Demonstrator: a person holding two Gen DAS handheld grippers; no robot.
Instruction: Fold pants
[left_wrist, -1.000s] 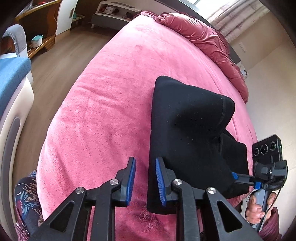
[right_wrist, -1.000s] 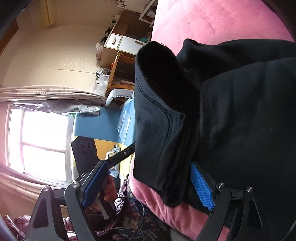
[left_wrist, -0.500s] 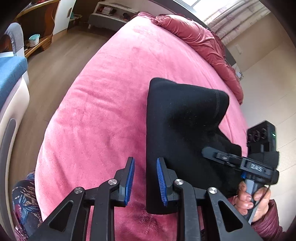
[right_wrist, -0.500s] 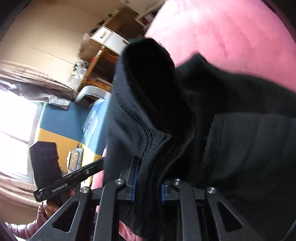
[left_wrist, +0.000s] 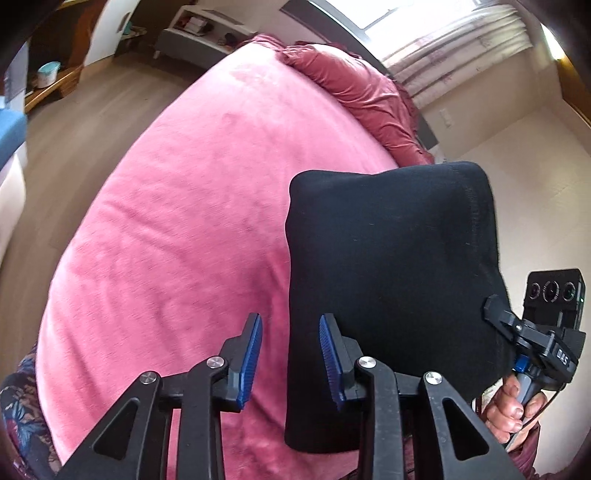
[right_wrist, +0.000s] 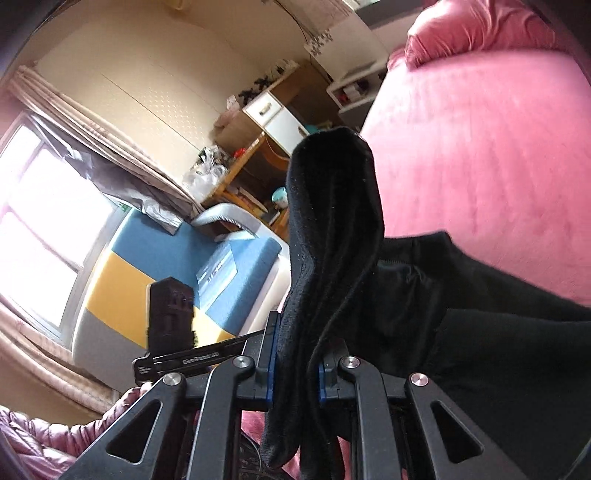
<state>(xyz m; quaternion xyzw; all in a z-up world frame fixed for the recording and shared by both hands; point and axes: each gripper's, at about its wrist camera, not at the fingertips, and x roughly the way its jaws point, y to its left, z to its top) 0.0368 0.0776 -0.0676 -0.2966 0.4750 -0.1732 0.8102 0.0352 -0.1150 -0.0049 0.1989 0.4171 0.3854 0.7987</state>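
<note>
Lifted since the earlier frame, the black pants (right_wrist: 332, 236) are hanging pinched in the right gripper (right_wrist: 294, 373). Left gripper (left_wrist: 290, 356) jaws, just opening, are gaping empty over the pink bed (left_wrist: 177, 229).

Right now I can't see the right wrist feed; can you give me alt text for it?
The right gripper has its jaws clamped on a bunched fold of the black pants, which stands up ahead of them. The rest of the pants drapes right over the pink bedspread. At lower left, the left gripper shows before a blue and yellow couch.
</note>
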